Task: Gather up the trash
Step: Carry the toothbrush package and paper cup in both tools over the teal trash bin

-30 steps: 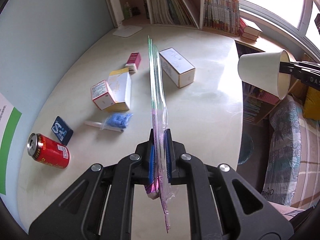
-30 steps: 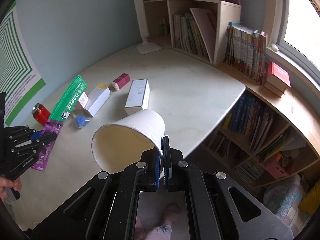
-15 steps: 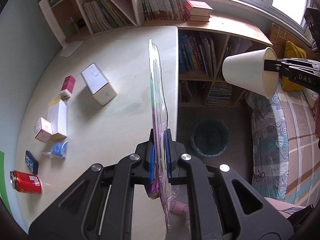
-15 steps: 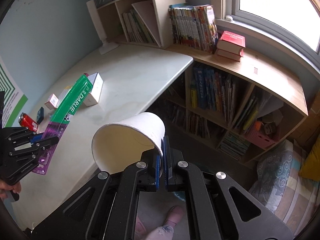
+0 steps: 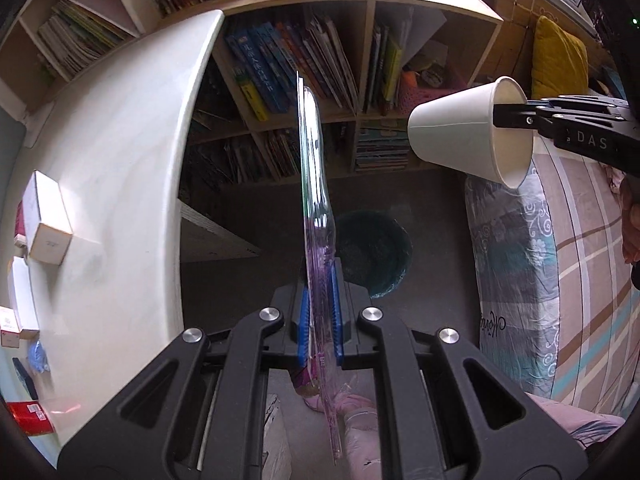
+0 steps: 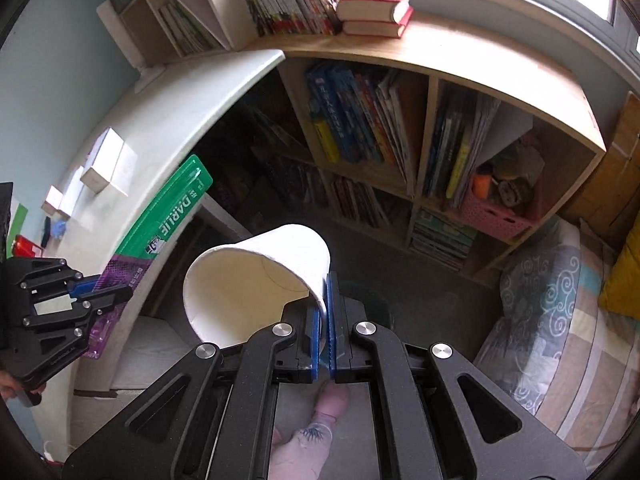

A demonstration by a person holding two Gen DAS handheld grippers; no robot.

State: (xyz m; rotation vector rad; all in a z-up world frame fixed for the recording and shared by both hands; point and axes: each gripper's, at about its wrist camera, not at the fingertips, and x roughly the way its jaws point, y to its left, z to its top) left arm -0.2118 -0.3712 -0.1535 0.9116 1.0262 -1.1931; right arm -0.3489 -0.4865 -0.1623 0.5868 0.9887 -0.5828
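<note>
My left gripper [image 5: 319, 308] is shut on a flat green and purple toothpaste package [image 5: 314, 184], held edge-on above the floor; the package also shows in the right wrist view [image 6: 160, 224]. My right gripper [image 6: 324, 312] is shut on the rim of a white paper cup [image 6: 256, 276], tilted on its side; the cup also shows in the left wrist view [image 5: 468, 136]. A dark round trash bin [image 5: 372, 252] stands on the floor below both grippers, partly hidden by the package; in the right wrist view the bin [image 6: 372, 300] peeks out behind the fingers.
The white table [image 5: 120, 184] lies to the left with a white box [image 5: 46, 224], small boxes, a blue wrapper [image 5: 38, 360] and a red can [image 5: 30, 422]. A bookshelf [image 6: 400, 128] stands behind the bin. A bed [image 5: 560, 280] is on the right.
Both grippers have swung right, away from the table, with the package and cup still held. The trash bin now sits directly below them and looks closer.
</note>
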